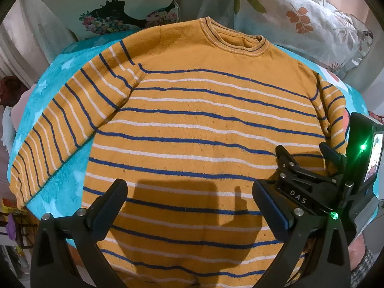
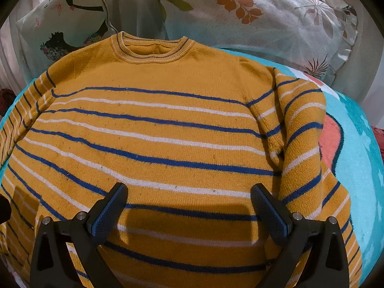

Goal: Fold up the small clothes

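Left wrist view first: the left gripper hangs over the lower front of the sweater, its two fingers spread wide apart, nothing between them, and its shadow falls on the knit below. The mustard sweater with blue and white stripes lies flat, front up, on a turquoise blanket, collar pointing toward the floral pillows. The left-hand sleeve stretches out straight across the blanket. At the right edge sits the right gripper, seen from the side over the other sleeve; its fingers stand apart too, and a green light glows on its body.

Over to the right wrist view: the right gripper is wide open as well, blue ribbed pads showing, nothing clamped, hanging above the sweater. Here the right-hand sleeve is plainly bunched and folded against the body, and a coral patch shows on the blanket beside it. The outstretched sleeve is mostly cut off here.
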